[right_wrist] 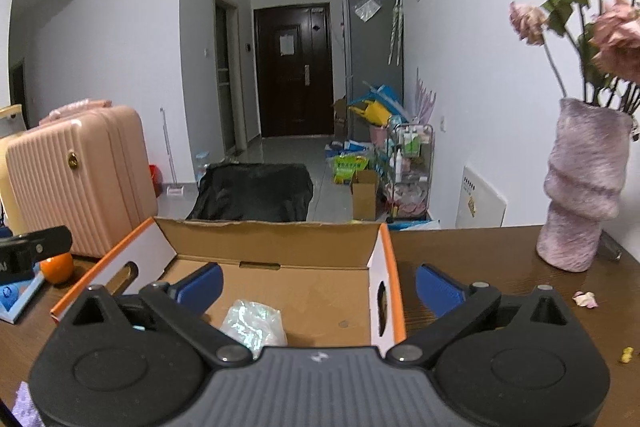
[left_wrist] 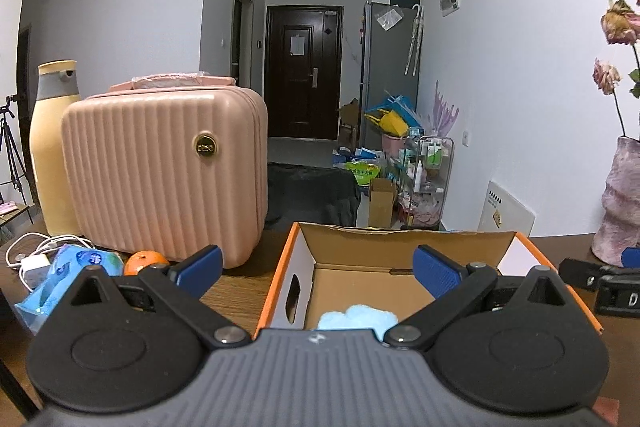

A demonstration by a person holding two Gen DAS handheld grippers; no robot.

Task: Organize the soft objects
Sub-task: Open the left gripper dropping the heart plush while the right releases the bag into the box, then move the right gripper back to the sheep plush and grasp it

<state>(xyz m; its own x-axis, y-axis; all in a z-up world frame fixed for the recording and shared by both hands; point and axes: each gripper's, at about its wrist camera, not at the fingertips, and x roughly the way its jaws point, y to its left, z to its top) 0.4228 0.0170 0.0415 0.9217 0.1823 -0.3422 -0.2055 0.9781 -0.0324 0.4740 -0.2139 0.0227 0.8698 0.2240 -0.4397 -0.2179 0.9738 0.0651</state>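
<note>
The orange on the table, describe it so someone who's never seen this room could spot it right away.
Find the ribbed pink suitcase standing on the wooden table. At its front bottom edge, beside a blue wipes packet, sits the orange. It is the only round, bright orange thing there, apart from the cardboard box with orange edges.

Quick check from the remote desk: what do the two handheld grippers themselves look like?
Both match. The left gripper and right gripper each have a ribbed grey body with a small white logo, two round black housings, black linkage arms with silver pivot pins, and blue textured finger pads. No cables or sleeves are visible.
</note>
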